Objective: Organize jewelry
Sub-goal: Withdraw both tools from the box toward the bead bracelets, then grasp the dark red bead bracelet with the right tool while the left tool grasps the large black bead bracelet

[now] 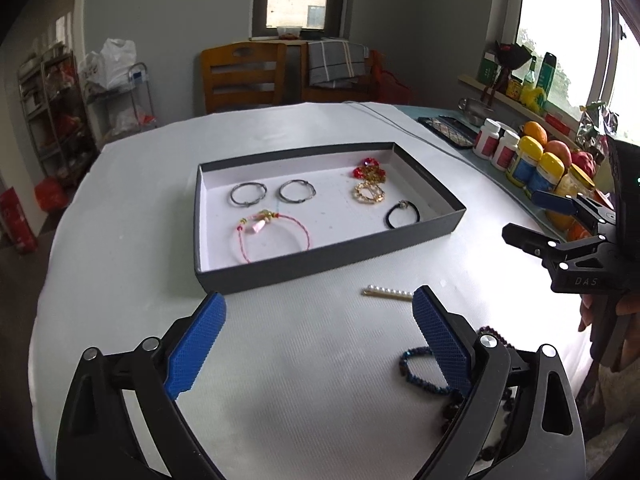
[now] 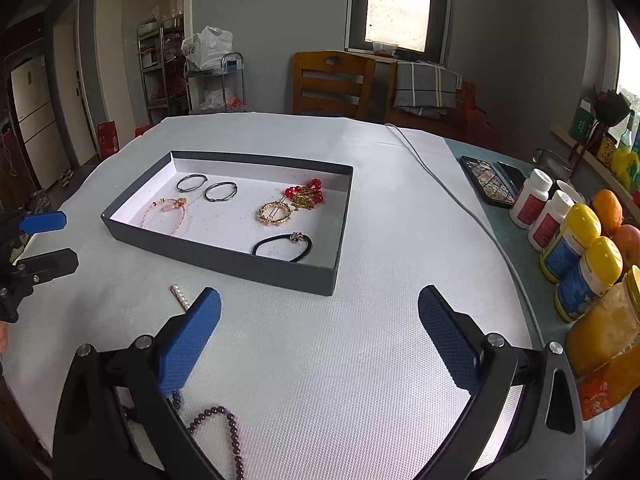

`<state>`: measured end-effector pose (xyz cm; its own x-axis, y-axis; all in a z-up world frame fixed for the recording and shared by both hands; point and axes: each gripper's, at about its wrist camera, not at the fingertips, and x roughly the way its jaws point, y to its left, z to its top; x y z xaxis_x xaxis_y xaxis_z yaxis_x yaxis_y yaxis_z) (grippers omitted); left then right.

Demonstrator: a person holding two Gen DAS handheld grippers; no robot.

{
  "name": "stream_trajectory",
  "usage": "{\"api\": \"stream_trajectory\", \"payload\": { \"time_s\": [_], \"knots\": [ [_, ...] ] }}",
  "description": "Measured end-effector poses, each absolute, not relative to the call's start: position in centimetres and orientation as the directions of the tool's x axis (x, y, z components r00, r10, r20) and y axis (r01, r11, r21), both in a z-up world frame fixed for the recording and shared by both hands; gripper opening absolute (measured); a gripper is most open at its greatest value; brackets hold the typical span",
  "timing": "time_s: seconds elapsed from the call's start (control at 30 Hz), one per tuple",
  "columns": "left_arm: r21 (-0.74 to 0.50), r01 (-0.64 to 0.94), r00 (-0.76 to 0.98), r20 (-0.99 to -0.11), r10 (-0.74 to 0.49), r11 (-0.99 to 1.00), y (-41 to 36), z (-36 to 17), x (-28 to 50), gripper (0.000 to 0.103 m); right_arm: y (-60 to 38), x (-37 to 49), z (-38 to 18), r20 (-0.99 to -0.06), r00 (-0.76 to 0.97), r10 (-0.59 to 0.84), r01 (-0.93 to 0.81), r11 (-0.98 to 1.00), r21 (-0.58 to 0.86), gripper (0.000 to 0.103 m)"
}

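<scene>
Both the left gripper (image 1: 318,310) and the right gripper (image 2: 320,306) are being held above the white tablecloth (image 2: 360,360) with jaws apart, gripping nothing. Near the grey tray (image 1: 320,266), just outside its front wall, a pearl hairpin (image 1: 387,292) is lying; two bead bracelets (image 1: 416,368) are lying farther out.

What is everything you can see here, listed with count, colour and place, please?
box: 1, dark grey, table centre
metal rings: 2, silver, in box
cord bracelet: 1, pink, in box
gold brooch: 1, in box
red-bead piece: 1, in box
hair tie: 1, black, in box
pearl hairpin: 1, on table
blue bead bracelet: 1, on table
purple bead strand: 1, on table
bottles: white and yellow-capped, right edge
left gripper: blue fingers, open
right gripper: blue fingers, open
</scene>
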<state>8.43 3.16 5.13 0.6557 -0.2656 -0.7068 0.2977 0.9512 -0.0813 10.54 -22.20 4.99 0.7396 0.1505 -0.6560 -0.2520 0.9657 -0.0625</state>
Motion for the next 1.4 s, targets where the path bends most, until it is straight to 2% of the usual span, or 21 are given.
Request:
{"api": "stream_trajectory", "payload": {
  "time_s": [0.2,0.33,0.47,0.6,0.73,0.9,0.97,1.0,1.03,1.17,1.23,1.4],
  "knots": [
    [-0.02,0.345,0.64,-0.726,-0.251,0.938,1.8,4.3,5.5,0.096,-22.8,8.2,4.1,-0.667,0.732,0.136,-0.274,0.956,-0.106,0.097],
    [-0.047,0.37,0.604,-0.747,-0.279,0.928,1.5,3.5,3.8,0.096,-23.0,6.7,3.6,-0.692,0.706,0.151,-0.306,0.946,-0.106,0.097],
    [-0.086,0.378,0.569,-0.764,-0.305,0.922,1.2,2.3,2.5,0.096,-23.3,5.2,2.8,-0.721,0.654,0.227,-0.359,0.933,-0.033,0.097],
    [-0.069,0.402,0.534,-0.793,-0.295,0.913,-0.1,0.7,1.2,0.096,-23.5,4.1,2.0,-0.732,0.635,0.247,-0.371,0.928,-0.009,0.097],
    [-0.108,0.433,0.499,-0.798,-0.338,0.895,-0.9,0.0,0.7,0.095,-23.7,3.6,0.9,-0.751,0.612,0.249,-0.38,0.925,-0.003,0.097],
    [-0.075,0.471,0.487,-0.809,-0.33,0.879,-2.5,-0.5,0.2,0.091,-22.9,2.9,-0.1,-0.771,0.577,0.27,-0.423,0.906,0.0,0.084],
    [-0.073,0.481,0.479,-0.813,-0.331,0.874,-2.9,-0.7,0.1,0.08,-22.6,2.8,-0.4,-0.777,0.564,0.279,-0.436,0.9,0.006,0.076],
    [-0.07,0.486,0.471,-0.819,-0.329,0.871,-3.2,-0.8,0.2,0.071,-22.5,2.8,-0.6,-0.78,0.559,0.282,-0.439,0.898,0.01,0.07],
    [-0.06,0.49,0.467,-0.824,-0.32,0.87,-3.4,-1.0,0.2,0.066,-22.4,2.8,-0.7,-0.782,0.554,0.284,-0.441,0.897,0.014,0.065],
    [-0.046,0.508,0.46,-0.829,-0.317,0.86,-4.0,-1.4,0.0,0.06,-22.3,2.9,-0.9,-0.787,0.534,0.308,-0.448,0.893,0.046,0.051],
    [-0.042,0.514,0.458,-0.832,-0.315,0.857,-4.3,-1.5,-0.1,0.052,-22.2,3.0,-0.9,-0.791,0.526,0.314,-0.45,0.891,0.054,0.042],
    [0.003,0.539,0.476,-0.826,-0.302,0.842,-4.8,-1.6,-0.6,0.044,-21.1,3.0,-1.0,-0.796,0.514,0.321,-0.479,0.877,0.044,0.031]
  ]
}}
